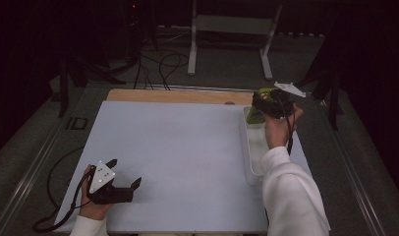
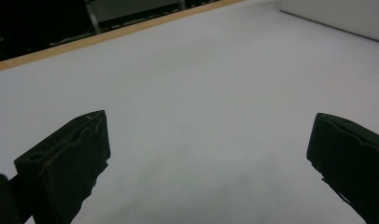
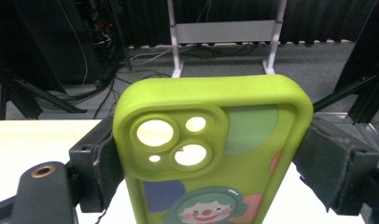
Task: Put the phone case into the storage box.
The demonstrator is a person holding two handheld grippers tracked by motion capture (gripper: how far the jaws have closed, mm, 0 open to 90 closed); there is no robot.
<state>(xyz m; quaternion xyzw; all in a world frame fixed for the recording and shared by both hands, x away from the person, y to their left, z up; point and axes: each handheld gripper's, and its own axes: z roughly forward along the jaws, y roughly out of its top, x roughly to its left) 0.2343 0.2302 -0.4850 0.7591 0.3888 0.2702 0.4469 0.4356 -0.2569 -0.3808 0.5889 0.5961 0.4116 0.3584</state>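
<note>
The right gripper (image 3: 211, 154) pinched the green phone case (image 3: 211, 154) across its width, long axis running away from the jaws, apparently raised over the white tray's (image 1: 247, 162) far end. The left gripper (image 1: 125, 174) lay spread, well apart.

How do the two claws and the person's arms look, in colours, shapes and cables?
Both arms wear white sleeves. The left claw and the right claw are black, each topped by a grey three-cornered plate with small white dots. A black cable trails from the left one. The jaws have thick, blocky black pads.
</note>
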